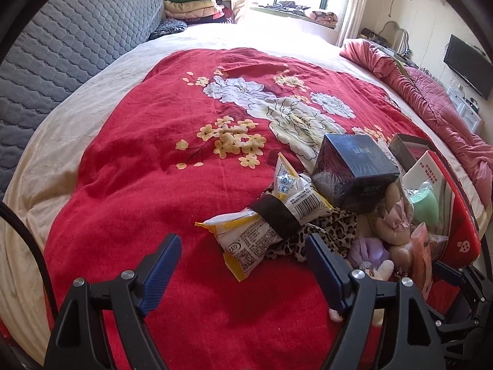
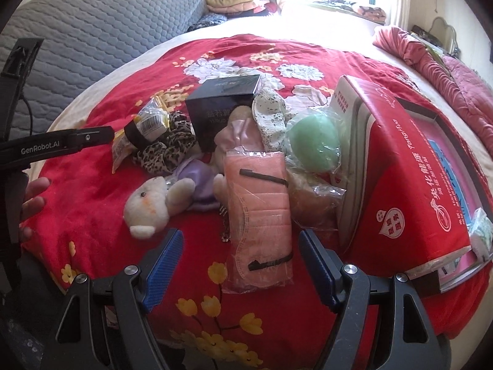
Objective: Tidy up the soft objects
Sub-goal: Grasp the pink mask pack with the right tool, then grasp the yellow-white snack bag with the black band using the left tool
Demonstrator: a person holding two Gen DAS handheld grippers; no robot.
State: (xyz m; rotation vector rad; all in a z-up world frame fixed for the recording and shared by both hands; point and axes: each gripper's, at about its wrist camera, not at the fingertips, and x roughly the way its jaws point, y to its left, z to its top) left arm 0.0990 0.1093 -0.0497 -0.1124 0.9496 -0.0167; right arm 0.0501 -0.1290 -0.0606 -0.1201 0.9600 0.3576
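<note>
On the bed's red flowered blanket (image 1: 138, 185) lies a heap of soft things beside a red cardboard box (image 2: 397, 166). The left gripper (image 1: 243, 265) hovers with jaws wide and empty, just short of a yellow-and-white snack packet (image 1: 265, 225) resting on a leopard-print cloth (image 1: 326, 234). The right gripper (image 2: 240, 262), jaws also wide, straddles the near end of a clear bag of pink face masks (image 2: 262, 219) without touching it. A white plush bear (image 2: 154, 203) lies left of the bag; a dark blue box (image 2: 225, 104) sits behind the heap.

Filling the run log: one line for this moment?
left tongs open, empty | right tongs open around bagged pink mask | plush bear, leopard cloth in pile | nothing sorted yet
</note>
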